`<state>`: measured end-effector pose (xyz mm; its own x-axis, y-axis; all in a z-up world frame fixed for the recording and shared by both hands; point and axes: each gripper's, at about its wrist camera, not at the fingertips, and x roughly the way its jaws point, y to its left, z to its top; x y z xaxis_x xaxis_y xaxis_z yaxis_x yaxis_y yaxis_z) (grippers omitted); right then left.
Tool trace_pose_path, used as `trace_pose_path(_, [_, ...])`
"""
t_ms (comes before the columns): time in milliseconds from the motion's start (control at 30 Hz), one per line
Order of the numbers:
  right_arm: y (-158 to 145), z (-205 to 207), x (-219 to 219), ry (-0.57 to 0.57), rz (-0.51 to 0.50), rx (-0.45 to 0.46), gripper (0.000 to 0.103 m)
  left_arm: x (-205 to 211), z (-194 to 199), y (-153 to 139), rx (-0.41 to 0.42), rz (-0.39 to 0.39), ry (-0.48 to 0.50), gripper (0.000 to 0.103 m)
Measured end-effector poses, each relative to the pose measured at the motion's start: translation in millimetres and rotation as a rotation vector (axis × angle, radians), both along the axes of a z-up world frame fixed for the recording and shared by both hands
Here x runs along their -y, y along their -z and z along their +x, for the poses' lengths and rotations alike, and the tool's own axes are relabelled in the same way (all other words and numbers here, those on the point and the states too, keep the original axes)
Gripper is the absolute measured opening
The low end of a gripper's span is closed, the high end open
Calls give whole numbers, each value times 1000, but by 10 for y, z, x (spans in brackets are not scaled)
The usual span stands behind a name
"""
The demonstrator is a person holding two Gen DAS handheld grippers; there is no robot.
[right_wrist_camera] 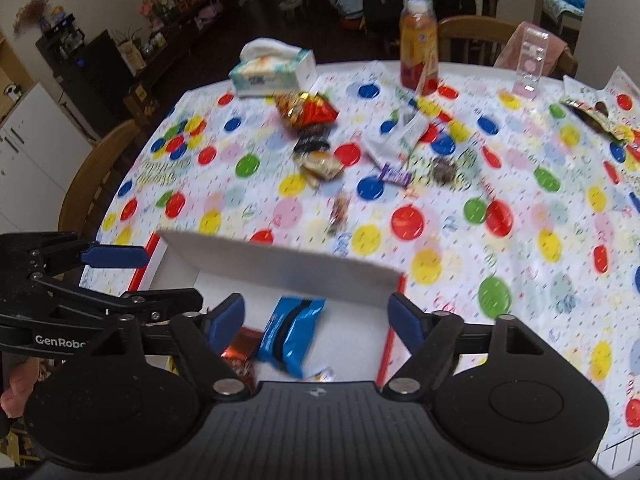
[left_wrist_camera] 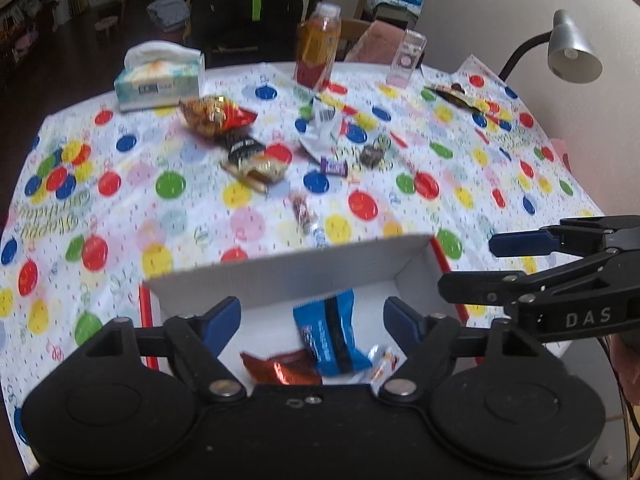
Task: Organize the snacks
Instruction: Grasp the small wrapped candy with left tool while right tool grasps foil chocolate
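A white box with red edges [left_wrist_camera: 280, 276] [right_wrist_camera: 288, 270] sits at the near table edge. Inside it lie a blue snack packet [left_wrist_camera: 330, 332] [right_wrist_camera: 290, 328], a red-orange foil packet [left_wrist_camera: 280, 368] [right_wrist_camera: 240, 346] and a small clear-wrapped candy [left_wrist_camera: 382, 360]. My left gripper [left_wrist_camera: 312, 320] hangs open above the box with nothing between its fingers. Beside it my right gripper [right_wrist_camera: 318, 320] is also open and empty over the box. Loose snacks lie farther out: a red chip bag [left_wrist_camera: 218, 114] [right_wrist_camera: 306, 110], a black-gold packet [left_wrist_camera: 252, 160], a purple bar [left_wrist_camera: 334, 167] [right_wrist_camera: 396, 176] and a thin snack stick [left_wrist_camera: 302, 212] [right_wrist_camera: 340, 210].
A tissue box [left_wrist_camera: 158, 80], a juice bottle [left_wrist_camera: 318, 46] and a clear plastic container [left_wrist_camera: 408, 58] stand along the far edge of the balloon-print tablecloth [left_wrist_camera: 120, 208]. A grey desk lamp [left_wrist_camera: 572, 46] leans in at the right. Wooden chairs [right_wrist_camera: 96, 176] surround the table.
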<state>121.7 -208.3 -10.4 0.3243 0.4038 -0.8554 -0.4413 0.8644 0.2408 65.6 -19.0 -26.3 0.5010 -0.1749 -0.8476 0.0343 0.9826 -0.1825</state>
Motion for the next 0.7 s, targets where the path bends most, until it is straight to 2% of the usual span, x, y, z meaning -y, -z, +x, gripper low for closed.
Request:
trace_pose_path(233, [-102, 352, 153, 39, 19, 24, 84, 30, 235, -164, 66, 9, -42, 101])
trace_pose_path(433, [-78, 733, 272, 74, 11, 28, 84, 47, 542, -189, 76, -11, -91, 101])
trace_pose_path(700, [115, 1287, 384, 92, -16, 0, 84, 125, 1013, -68, 64, 15, -142, 101])
